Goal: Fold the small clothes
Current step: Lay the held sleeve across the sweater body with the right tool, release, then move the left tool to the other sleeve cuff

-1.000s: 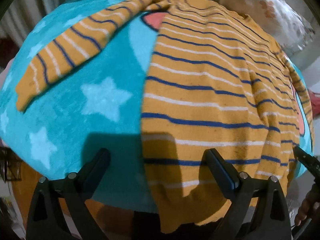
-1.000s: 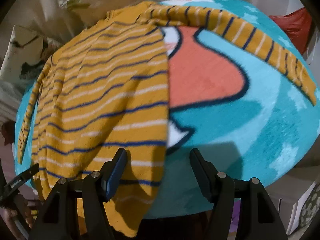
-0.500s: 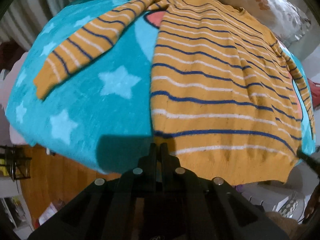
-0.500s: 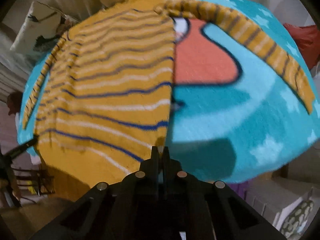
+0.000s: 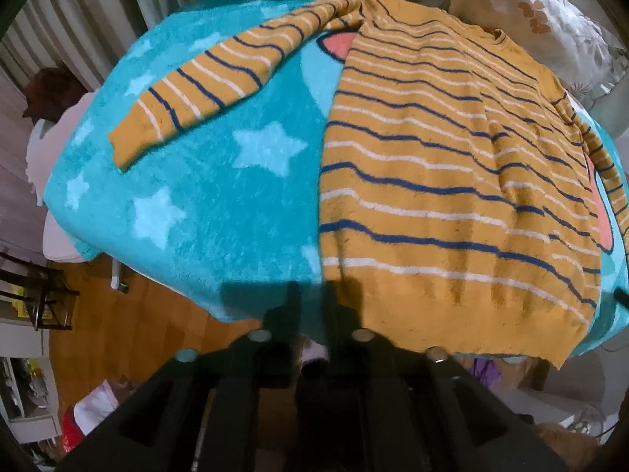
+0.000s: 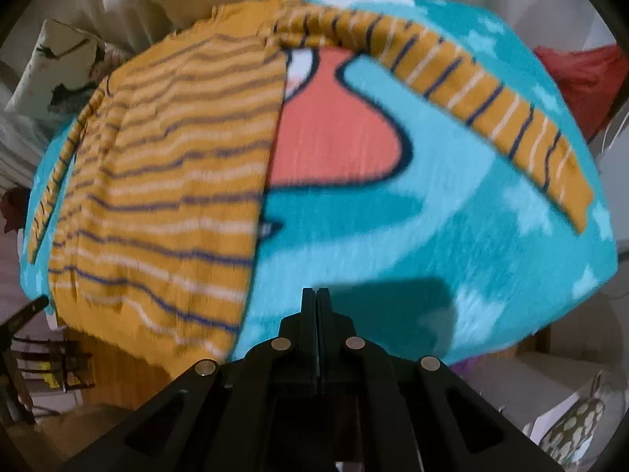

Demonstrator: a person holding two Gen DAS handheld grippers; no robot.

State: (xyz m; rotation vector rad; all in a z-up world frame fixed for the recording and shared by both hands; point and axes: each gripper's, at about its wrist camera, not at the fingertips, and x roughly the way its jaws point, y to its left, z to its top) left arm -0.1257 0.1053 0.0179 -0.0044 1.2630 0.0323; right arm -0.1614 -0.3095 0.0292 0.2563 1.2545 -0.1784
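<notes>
Left wrist view: the left tool (image 5: 312, 306) sits at six o'clock, its two black fingers (image 5: 289, 308) standing slightly apart with a narrow gap between them; the jaws have just been opening after a closure, and nothing lies between them; the pads press on no cloth. The striped sweater (image 5: 444, 181), mustard yellow with navy and white bands, lies spread flat from twelve o'clock down to five o'clock on a turquoise blanket with stars (image 5: 220, 196); its hem (image 5: 471, 326) hangs just beside the tool's tips at about four o'clock, over the blanket's near edge. One sleeve (image 5: 204, 90) stretches out toward ten o'clock, flat on the blanket; the other sleeve (image 5: 605, 165) trails along the three o'clock side. A wooden floor (image 5: 129, 334) shows at seven o'clock, and flowered pillows (image 5: 550, 23) at one o'clock.

In the right wrist view, which is blurred, the right tool (image 6: 317, 314) at six o'clock has its fingers pressed together with no gap and no cloth caught; it hangs over the blanket's (image 6: 432, 228) near edge. The sweater (image 6: 173, 181) fills nine to eleven o'clock; one sleeve (image 6: 471, 94) runs from twelve toward three o'clock; a coral patch of the blanket print (image 6: 334, 137) lies between body and sleeve.
</notes>
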